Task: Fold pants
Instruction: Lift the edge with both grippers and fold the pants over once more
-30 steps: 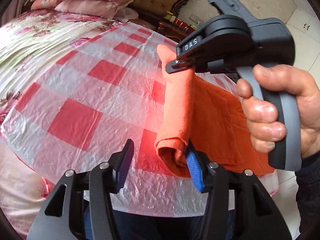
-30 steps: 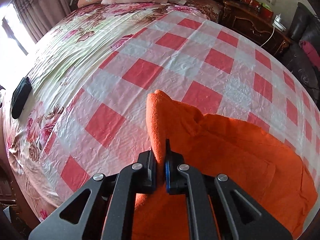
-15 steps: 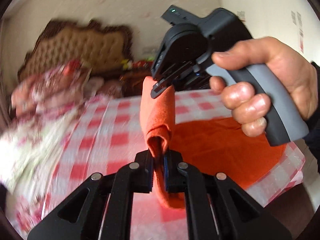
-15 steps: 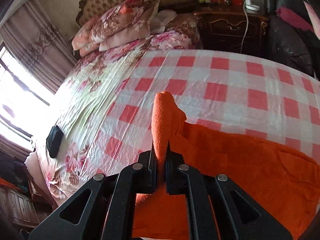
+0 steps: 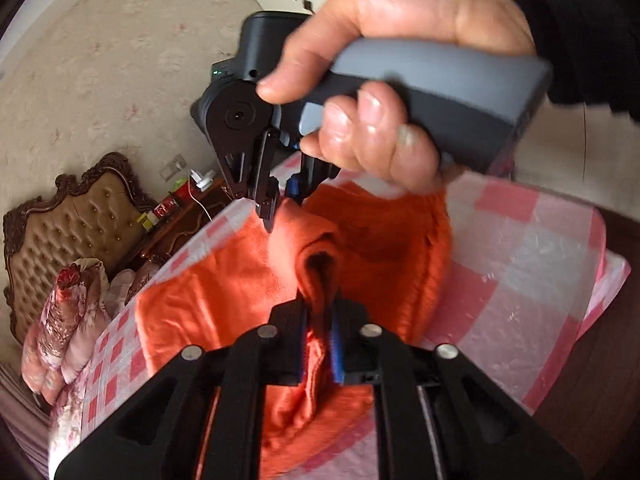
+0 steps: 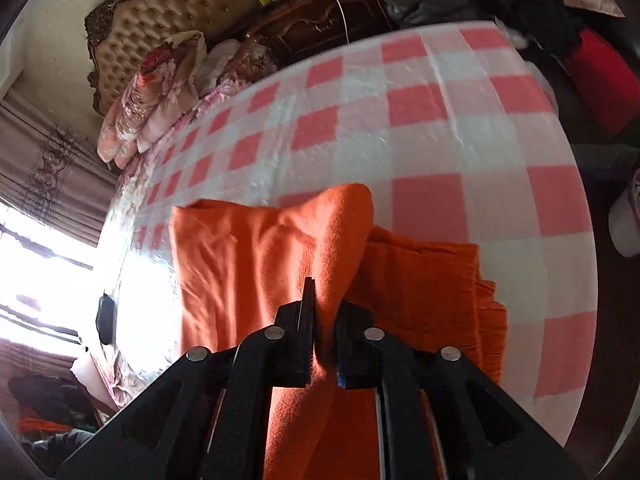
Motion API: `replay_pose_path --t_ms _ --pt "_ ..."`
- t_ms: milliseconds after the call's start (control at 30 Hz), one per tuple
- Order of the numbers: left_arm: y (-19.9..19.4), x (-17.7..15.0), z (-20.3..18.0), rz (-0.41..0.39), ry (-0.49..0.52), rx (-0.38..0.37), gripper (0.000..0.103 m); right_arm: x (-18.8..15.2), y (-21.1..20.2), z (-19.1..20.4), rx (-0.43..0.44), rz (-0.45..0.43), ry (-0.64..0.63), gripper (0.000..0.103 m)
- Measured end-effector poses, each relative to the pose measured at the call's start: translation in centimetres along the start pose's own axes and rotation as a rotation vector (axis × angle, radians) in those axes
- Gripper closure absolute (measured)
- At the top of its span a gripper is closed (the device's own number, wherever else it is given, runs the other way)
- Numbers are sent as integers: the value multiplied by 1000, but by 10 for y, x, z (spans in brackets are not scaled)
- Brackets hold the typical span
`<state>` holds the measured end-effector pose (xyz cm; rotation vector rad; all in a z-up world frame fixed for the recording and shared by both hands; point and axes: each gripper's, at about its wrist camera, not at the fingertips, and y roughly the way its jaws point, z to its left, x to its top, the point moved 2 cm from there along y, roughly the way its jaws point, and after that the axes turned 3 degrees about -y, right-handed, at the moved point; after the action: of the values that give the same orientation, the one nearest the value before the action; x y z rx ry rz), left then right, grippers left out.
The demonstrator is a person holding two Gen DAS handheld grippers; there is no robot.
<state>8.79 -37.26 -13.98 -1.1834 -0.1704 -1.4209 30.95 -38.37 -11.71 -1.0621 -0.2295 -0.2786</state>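
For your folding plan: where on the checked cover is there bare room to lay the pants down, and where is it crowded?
Bare checks lie beyond the pants, toward the pillows, and on their right toward the cover edge. The near side is crowded: left claw and right claw both pinch the pants there.

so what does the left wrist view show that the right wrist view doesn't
Only the left wrist view shows the right gripper from outside, pinching the orange pants, with the person's right hand wrapped around its grey handle, and a patterned wall behind.

Only the right wrist view shows the bright window, a small dark object on the bed beside it, and dark clothes heaped at the upper right.

Both show the pants on the red-and-white checked cloth, the tufted headboard, floral bedding and a cluttered nightstand. Each camera sees its own jaws shut on a fabric fold.
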Motion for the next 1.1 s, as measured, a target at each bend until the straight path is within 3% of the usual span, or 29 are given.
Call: replay_pose_path --t_ms 67,167,233,267,333,433,600,800,933,967,1000,1100 --pt "7 -3 -9 11 16 6 75 -7 13 -12 0 35 -25 81" --pt "12 1 -14 3 33 44 74 -12 12 -12 32 30 -85 76" --pt "21 3 -19 18 56 57 83 -11 13 -11 32 25 -105 76" --pt "24 3 -23 25 67 61 95 -10 14 -11 24 24 -119 83" --pt "24 8 -22 22 71 70 95 -11 13 -9 -8 23 -145 98" --pt "13 23 -15 -31 71 107 95 -11 -7 -1 -7 -22 -193 98" --pt "8 36 -23 -50 81 96 95 -10 -34 -11 -34 -68 -195 98" --pt "15 38 -41 -14 136 46 95 -13 -36 -37 -51 -71 -157 98" --pt "12 31 -37 -6 118 -79 79 -20 -31 -48 -166 -101 -164 86" --pt "8 29 -25 1 87 -111 61 -22 -37 -49 -191 -132 -168 72" --pt "0 28 -10 15 36 -141 51 -23 -42 -48 -239 -171 -174 62" --pt "-26 14 57 25 -160 -194 45 -34 -52 -49 -326 -243 -179 58"
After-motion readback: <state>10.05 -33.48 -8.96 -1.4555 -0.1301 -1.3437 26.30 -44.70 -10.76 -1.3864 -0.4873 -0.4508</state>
